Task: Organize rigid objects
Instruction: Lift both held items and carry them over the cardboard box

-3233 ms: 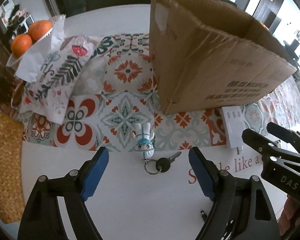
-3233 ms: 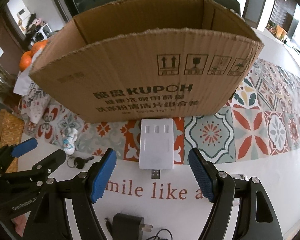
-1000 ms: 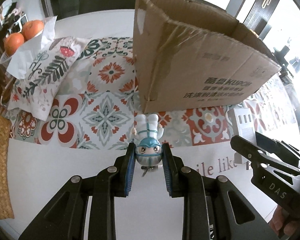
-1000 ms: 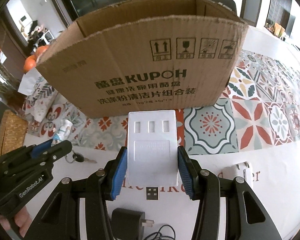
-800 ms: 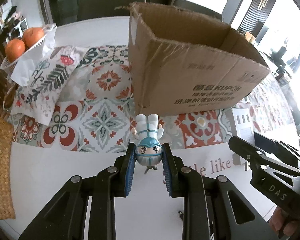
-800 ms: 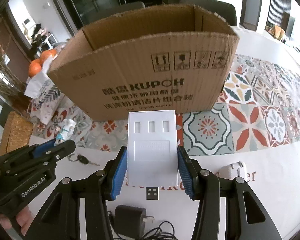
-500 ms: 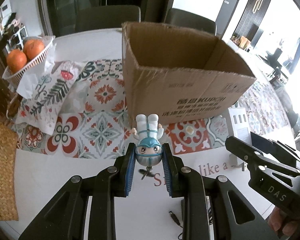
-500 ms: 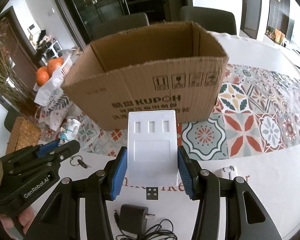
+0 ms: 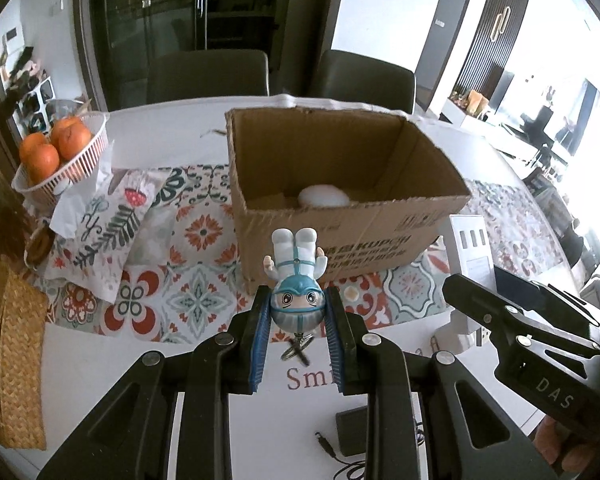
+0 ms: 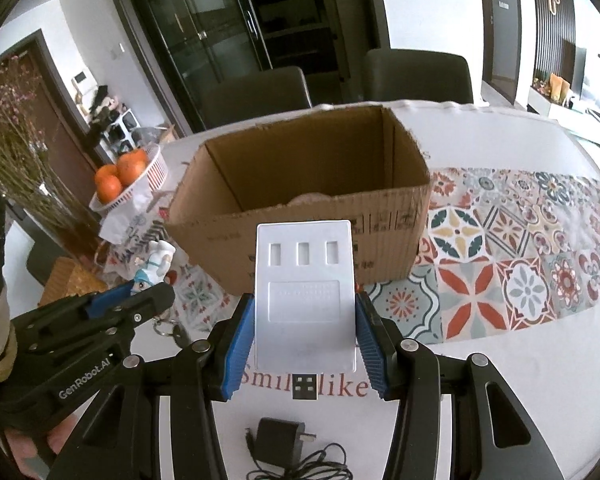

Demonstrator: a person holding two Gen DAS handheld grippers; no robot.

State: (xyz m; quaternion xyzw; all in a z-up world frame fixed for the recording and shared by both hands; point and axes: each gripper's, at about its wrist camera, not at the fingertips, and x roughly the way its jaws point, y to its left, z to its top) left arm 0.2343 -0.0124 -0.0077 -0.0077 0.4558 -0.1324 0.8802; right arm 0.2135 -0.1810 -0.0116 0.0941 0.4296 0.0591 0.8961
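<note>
A white basket of oranges (image 9: 56,152) sits far left. The left gripper (image 9: 299,334) clamps a small white-and-blue astronaut figurine keychain (image 9: 298,280) by its head, lifted before the open brown cardboard box (image 9: 340,216). The right gripper (image 10: 305,344) grips a flat white USB hub (image 10: 305,292) above the table, a black charger (image 10: 278,444) below it

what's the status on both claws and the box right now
Left claw shut on figurine keychain, right claw shut on white USB hub. Both short of cardboard box. Box open-topped, its near wall between claws and opening.
</note>
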